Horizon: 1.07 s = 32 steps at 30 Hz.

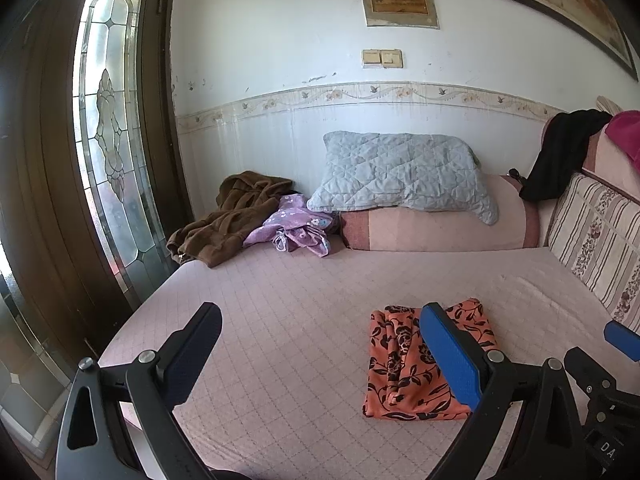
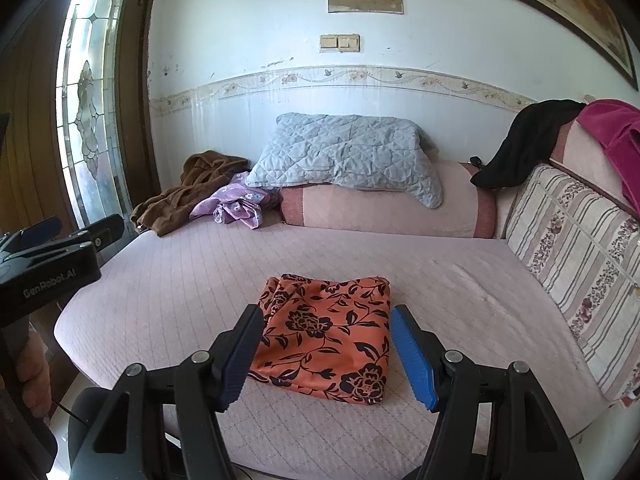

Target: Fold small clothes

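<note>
Apparently the orange floral cloth [image 2: 328, 332] lies folded on the bed [image 2: 168, 292]; the left claw [image 1: 320, 344] and right claw [image 2: 326, 354] both stand wide and empty. Next probably the purple garment [image 2: 236, 204].

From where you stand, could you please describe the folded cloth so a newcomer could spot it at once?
Start at the pink quilted bed below the grey pillow. Near its front edge lies the folded cloth, alone on the cover. It is orange with black flowers, unlike the crumpled purple garment and brown one at the back.
</note>
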### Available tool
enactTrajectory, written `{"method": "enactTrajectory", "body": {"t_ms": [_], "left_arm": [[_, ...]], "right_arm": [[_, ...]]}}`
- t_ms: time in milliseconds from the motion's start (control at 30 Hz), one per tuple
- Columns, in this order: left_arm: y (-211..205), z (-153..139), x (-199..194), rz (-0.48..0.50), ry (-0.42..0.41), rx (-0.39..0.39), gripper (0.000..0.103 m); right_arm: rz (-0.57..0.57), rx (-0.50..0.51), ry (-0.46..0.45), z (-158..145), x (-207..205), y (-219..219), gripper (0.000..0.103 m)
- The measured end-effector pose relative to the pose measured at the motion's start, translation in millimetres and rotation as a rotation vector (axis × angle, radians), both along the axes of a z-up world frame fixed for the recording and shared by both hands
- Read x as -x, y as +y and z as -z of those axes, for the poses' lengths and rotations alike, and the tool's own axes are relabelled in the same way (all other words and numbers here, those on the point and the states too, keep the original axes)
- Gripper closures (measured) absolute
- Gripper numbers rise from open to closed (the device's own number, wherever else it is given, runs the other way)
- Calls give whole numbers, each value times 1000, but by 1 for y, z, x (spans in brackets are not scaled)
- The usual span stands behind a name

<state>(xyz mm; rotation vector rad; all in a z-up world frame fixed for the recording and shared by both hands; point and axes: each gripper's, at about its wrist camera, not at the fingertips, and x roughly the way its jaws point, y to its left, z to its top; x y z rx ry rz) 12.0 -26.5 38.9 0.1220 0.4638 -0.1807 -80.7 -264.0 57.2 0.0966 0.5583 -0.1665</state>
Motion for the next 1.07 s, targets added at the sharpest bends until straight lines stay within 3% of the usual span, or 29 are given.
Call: {"method": "enactTrajectory", "body": {"t_ms": [1067], "left_arm": [[-5,15,-26,21,42,8,4]], "right_arm": [[-17,10,9,7,-31,-3,34]]}}
